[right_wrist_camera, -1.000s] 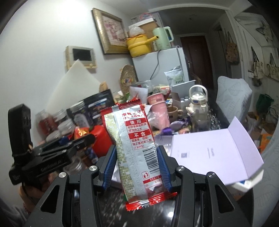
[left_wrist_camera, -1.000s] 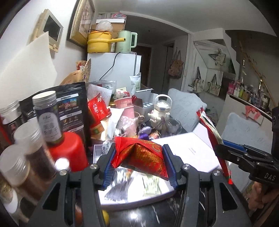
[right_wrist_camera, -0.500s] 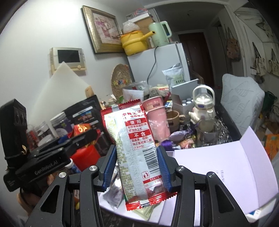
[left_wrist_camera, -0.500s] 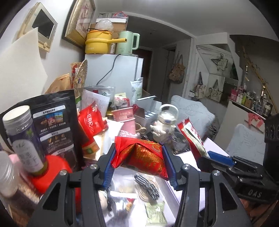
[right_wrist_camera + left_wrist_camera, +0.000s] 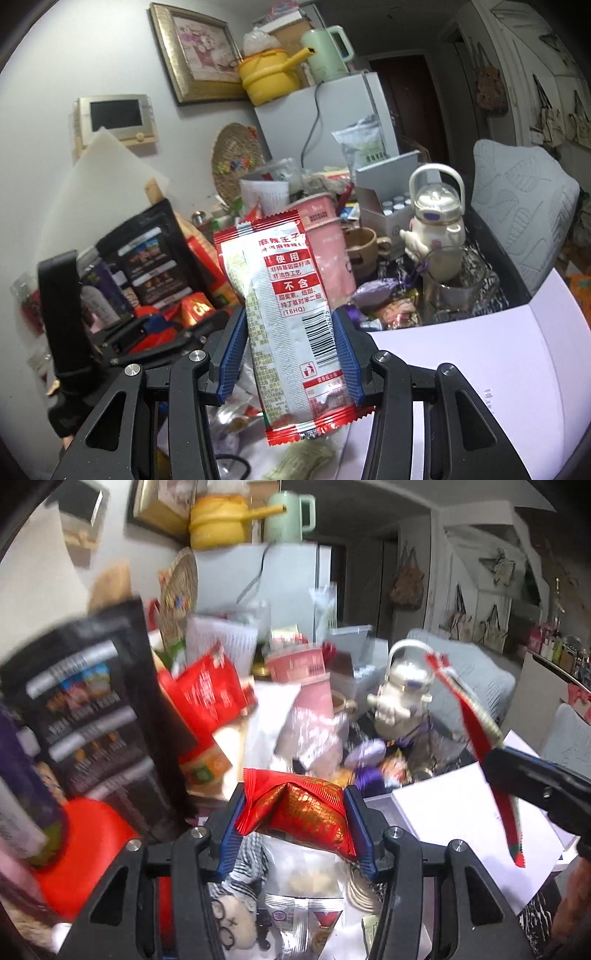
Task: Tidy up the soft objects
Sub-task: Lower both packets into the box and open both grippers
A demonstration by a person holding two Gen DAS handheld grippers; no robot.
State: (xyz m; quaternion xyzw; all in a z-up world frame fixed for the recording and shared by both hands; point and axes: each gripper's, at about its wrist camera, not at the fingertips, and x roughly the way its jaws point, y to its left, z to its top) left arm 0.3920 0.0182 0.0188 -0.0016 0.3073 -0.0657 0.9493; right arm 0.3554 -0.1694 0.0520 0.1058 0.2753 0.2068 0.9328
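Left gripper (image 5: 295,827) clamped on a red-gold foil packet (image 5: 306,808), print unreadable, held just left of the white box (image 5: 476,819). Right gripper (image 5: 290,352) clamped on an upright red-silver snack pouch (image 5: 288,317), also left of that box: Chinese text, "使用", "不含", "(TBHQ)", barcode. Blur hides other labels.

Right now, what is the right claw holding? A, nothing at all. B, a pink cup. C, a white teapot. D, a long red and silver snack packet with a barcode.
D: the right claw has its blue pads pressed against both sides of the snack packet, whose barcode faces the camera, while the pink cup and white teapot stand behind on the table.
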